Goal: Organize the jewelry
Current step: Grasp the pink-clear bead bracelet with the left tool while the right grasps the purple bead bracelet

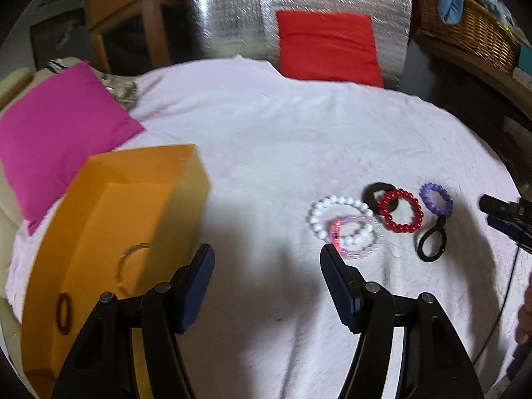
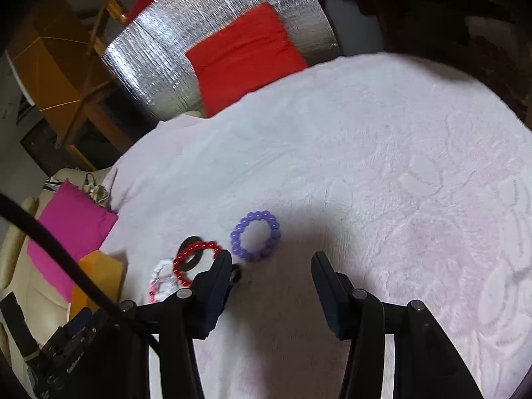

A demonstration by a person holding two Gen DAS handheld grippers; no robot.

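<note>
Bracelets (image 1: 345, 226) lie clustered, apparently overlapping; each hand-held gripper, left (image 1: 266, 256) and right (image 2: 272, 261), gapes empty

Looks like a home, prob. bedroom/living rm: bed w/ pale pink blanket (image 1: 282, 139), pink cushion (image 1: 56, 136) & red cushion (image 1: 327, 46), wicker basket (image 1: 472, 30) w/ clothes on shelf, wood furniture (image 1: 133, 16) behind.
</note>
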